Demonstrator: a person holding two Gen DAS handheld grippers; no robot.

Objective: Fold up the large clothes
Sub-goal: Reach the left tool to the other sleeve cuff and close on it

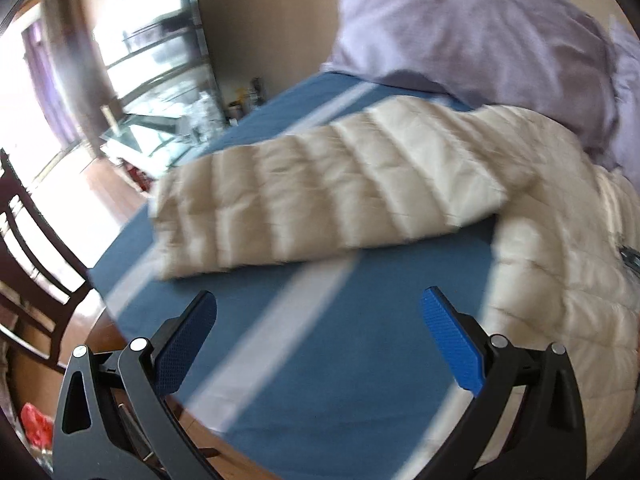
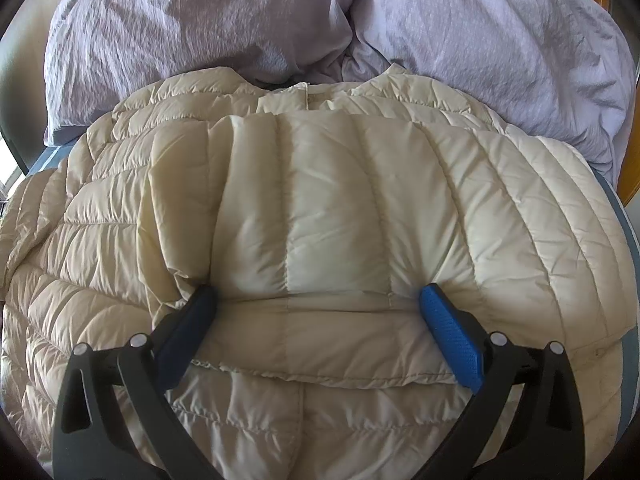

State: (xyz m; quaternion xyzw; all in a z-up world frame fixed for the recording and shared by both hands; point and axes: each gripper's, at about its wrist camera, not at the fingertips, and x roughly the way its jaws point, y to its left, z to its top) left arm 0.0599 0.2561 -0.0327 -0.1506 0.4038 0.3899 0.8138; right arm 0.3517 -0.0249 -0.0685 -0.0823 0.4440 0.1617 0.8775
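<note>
- Sheet (image 1: 320, 380): blue with pale stripes, covers the bed; lilac duvet (image 2: 200, 20) bunched at the far end.
- Jacket (image 2: 340, 208): cream puffer, lies on the sheet against the duvet, one sleeve (image 1: 320, 188) stretched out across the blue.
- Left gripper (image 1: 319, 340): jaws wide open, holding nothing, over bare sheet.
- Right gripper (image 2: 319, 336): jaws wide apart, straddling a jacket fold, not clamped.
- Room: dark chair (image 1: 36, 248), glass shelving (image 1: 160, 60), wood floor on the left.

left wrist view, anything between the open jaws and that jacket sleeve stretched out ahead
Nothing visible. Only bare blue sheet lies between the left gripper and the cream sleeve; the lavender bedding sits beyond it.
</note>
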